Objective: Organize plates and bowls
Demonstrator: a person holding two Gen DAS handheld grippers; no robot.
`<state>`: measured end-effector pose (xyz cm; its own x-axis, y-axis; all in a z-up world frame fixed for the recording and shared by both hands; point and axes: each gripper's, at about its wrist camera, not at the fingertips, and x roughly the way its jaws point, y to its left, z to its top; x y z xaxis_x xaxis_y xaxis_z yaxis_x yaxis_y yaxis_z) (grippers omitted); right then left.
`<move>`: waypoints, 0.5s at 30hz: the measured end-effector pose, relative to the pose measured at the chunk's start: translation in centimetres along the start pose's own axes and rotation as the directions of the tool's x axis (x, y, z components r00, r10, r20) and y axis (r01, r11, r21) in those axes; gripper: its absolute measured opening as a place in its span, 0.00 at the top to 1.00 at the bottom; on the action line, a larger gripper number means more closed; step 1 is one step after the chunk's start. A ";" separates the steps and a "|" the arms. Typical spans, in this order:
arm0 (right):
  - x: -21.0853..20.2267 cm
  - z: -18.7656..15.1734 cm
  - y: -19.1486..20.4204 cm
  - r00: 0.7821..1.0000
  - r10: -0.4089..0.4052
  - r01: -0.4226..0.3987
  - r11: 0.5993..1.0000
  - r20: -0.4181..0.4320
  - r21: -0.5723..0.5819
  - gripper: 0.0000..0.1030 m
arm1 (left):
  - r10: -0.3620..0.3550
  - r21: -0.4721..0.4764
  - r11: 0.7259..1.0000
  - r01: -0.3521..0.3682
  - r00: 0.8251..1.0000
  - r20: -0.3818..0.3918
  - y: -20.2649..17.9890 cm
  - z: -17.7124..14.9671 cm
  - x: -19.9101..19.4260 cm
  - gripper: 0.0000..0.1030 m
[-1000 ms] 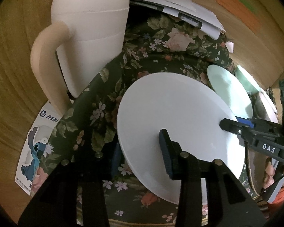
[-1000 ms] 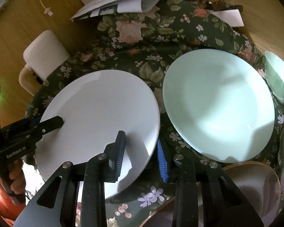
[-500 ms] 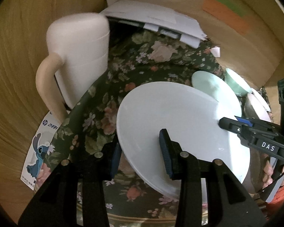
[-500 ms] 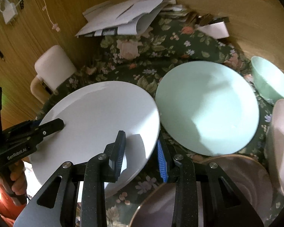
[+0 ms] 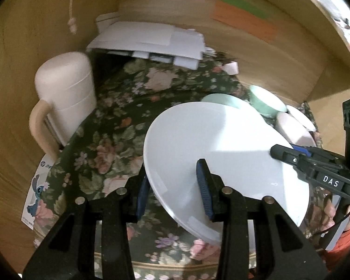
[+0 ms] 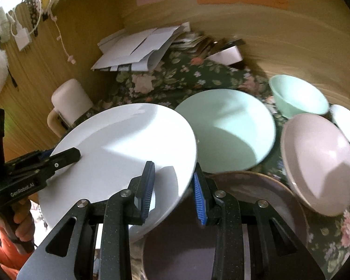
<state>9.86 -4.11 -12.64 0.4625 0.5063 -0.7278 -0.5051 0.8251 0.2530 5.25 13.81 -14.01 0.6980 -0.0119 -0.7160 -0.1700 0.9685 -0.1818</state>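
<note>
A large white plate (image 5: 221, 154) hangs tilted above the floral tablecloth (image 5: 119, 126), held at two opposite rims. My left gripper (image 5: 172, 186) is shut on its near left rim, one pad on top and one beneath. My right gripper (image 6: 172, 189) is shut on the other rim of the white plate (image 6: 123, 149). Each gripper shows in the other's view: the right gripper (image 5: 282, 152) at the plate's right side, the left gripper (image 6: 65, 157) at its left side. On the cloth lie a mint plate (image 6: 228, 135), a mint bowl (image 6: 298, 98), a pink bowl (image 6: 319, 163) and a brown plate (image 6: 252, 186).
A white jug with a beige handle (image 5: 67, 93) stands at the cloth's left edge. Loose papers (image 5: 149, 39) lie at the back by the wooden wall. A cartoon card (image 5: 37, 193) sits at the front left. A white bowl (image 6: 345, 119) peeks in at the far right.
Both grippers have risen with the white plate in them, so the cloth and the other dishes look farther away. More of the back wall and the bowls at the right has come into view.
</note>
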 end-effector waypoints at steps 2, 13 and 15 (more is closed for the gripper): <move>-0.8 -0.4 -0.4 1.000 -0.010 0.009 1.000 0.014 0.010 0.72 | -0.011 0.016 1.000 0.011 1.000 0.005 -1.0 0.0 -0.1 0.62; -4.7 -2.3 -3.1 0.995 -0.073 0.069 0.995 0.062 0.066 0.72 | -0.081 0.086 0.993 0.080 0.997 0.012 -5.5 -0.6 -0.6 0.62; -5.2 -2.7 -3.6 0.994 -0.084 0.079 0.994 0.064 0.077 0.72 | -0.095 0.098 0.991 0.094 0.995 0.006 -6.4 -0.9 -0.5 0.62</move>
<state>7.31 -10.43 -11.51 0.5490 0.4497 -0.7045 -0.4090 0.8796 0.2428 5.34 7.41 -13.08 0.7152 -0.1025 -0.6914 -0.0344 0.9828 -0.1813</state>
